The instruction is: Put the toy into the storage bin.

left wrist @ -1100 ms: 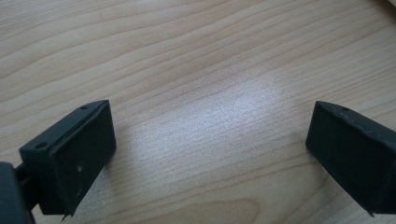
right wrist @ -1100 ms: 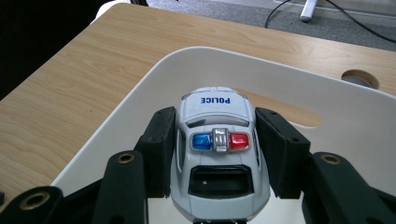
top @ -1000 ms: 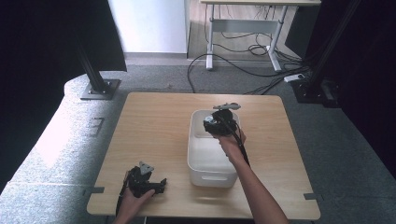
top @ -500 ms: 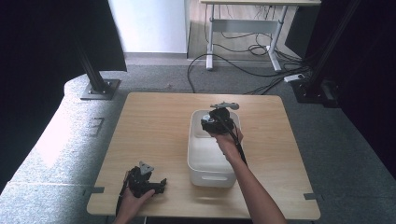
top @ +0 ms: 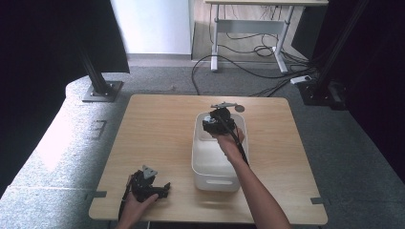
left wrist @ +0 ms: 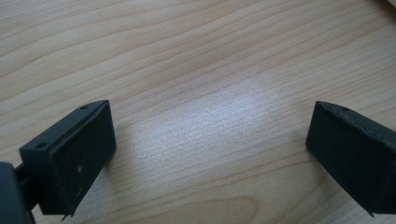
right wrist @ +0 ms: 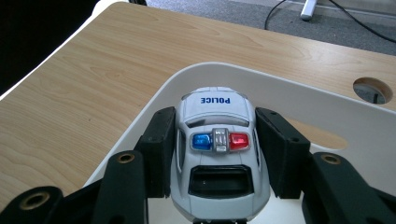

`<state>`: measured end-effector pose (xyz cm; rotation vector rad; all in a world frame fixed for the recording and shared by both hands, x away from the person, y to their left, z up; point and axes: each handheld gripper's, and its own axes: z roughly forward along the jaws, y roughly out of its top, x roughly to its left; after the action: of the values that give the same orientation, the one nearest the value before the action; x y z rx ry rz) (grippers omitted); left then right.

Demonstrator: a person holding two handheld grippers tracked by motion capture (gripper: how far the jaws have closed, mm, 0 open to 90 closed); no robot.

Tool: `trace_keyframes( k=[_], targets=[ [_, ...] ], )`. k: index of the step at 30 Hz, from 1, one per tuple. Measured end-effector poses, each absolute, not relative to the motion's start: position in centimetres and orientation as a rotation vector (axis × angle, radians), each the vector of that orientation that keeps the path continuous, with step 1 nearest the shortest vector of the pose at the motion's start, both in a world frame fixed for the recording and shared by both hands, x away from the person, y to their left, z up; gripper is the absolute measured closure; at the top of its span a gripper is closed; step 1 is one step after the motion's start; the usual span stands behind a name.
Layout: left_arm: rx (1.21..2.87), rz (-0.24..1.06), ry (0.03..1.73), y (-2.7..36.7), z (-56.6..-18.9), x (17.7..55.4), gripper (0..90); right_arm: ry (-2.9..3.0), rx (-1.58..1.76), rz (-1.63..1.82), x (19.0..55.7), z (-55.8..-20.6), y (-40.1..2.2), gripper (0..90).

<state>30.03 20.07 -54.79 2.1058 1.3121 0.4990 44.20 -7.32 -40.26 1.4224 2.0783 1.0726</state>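
A white toy police car (right wrist: 217,144) with a blue and red light bar is clamped between the jaws of my right gripper (right wrist: 217,151), held over the far end of a white plastic bin (right wrist: 327,112). From above, that right gripper (top: 216,122) hangs over the bin (top: 210,164) at mid-table. My left gripper (top: 160,188) rests on the wooden table (top: 153,133) near its front left edge. In the left gripper view its jaws stand wide apart, the left gripper (left wrist: 210,154) holding nothing, bare wood between them.
A round cable hole (right wrist: 372,90) sits in the tabletop just beyond the bin. Grey carpet, a black stand base (top: 100,90) and floor cables (top: 258,62) lie past the table's far edge.
The right gripper with the car has shifted slightly toward the far end of the bin. The left gripper has stayed where it was.
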Motion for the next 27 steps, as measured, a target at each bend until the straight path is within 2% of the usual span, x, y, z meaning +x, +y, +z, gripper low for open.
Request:
trace_keyframes(
  k=[27],
  targets=[
    [2.109,0.499,1.311,20.1,-54.8,30.0,1.6,2.082,1.468,1.021,46.5,-41.3,-6.4,50.0]
  ],
)
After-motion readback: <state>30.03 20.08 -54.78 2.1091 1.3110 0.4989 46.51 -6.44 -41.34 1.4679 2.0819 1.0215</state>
